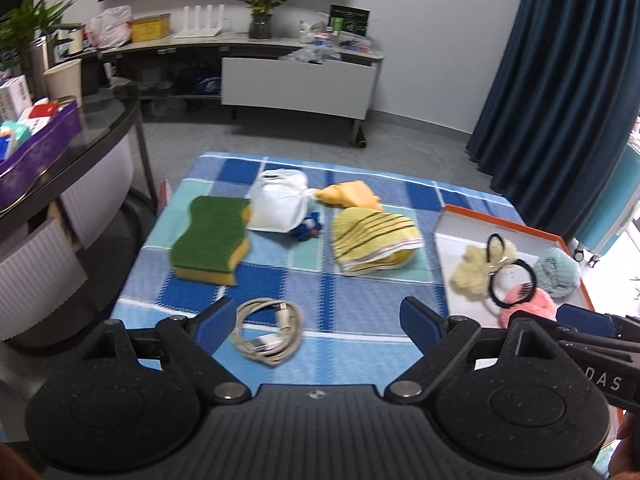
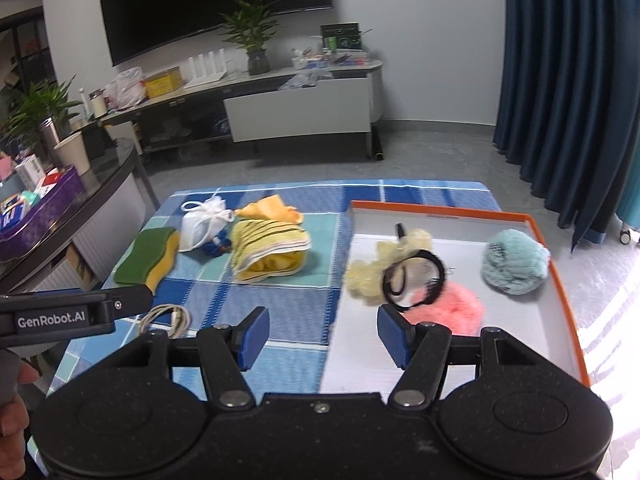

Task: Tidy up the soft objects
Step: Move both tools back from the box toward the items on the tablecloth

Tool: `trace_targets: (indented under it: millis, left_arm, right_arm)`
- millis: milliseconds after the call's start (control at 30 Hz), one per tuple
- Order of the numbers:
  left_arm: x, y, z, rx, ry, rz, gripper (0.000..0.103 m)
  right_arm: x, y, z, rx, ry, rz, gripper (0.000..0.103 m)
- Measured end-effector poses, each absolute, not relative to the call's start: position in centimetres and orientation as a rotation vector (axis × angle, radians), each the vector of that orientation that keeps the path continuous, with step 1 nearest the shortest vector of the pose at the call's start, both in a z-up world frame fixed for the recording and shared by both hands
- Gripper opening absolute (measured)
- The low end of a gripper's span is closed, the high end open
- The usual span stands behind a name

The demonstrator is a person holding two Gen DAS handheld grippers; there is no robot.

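Two readable marks: "GenRobot.AI" on left gripper [image 2: 132, 300] body, left edge of right wrist view; "DAS" on right gripper [image 1: 588, 320], lower right of left wrist view. Both grippers' fingers [image 1: 218, 322] spread wide, grasping nothing. Fluffy scrunchies [image 2: 514, 266] in orange-rimmed tray [image 2: 560, 276], right. Green/yellow wavy sponge [image 1: 210, 236], striped knit cloth [image 1: 374, 244], white drawstring pouch [image 1: 278, 200], coiled cable [image 1: 268, 334] on blue checked bench cloth [image 1: 352, 312], centre.

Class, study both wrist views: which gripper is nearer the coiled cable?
Left. The left gripper has the coiled cable just ahead between its open fingers; the right gripper hangs farther right, at the tray's edge.
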State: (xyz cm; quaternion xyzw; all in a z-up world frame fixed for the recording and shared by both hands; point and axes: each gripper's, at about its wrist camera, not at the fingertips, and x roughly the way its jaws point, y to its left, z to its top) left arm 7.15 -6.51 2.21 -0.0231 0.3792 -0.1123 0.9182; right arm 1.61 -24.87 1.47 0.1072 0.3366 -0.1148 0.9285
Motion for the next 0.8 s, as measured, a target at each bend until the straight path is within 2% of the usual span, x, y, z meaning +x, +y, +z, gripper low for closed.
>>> trace_targets:
  millis: [800]
  left_arm:
    - [7.6, -2.7, 1.7, -0.063, 0.799, -0.165, 0.091]
  right_arm:
    - [4.6, -21.1, 1.4, 0.163, 0.719, -0.15, 0.073]
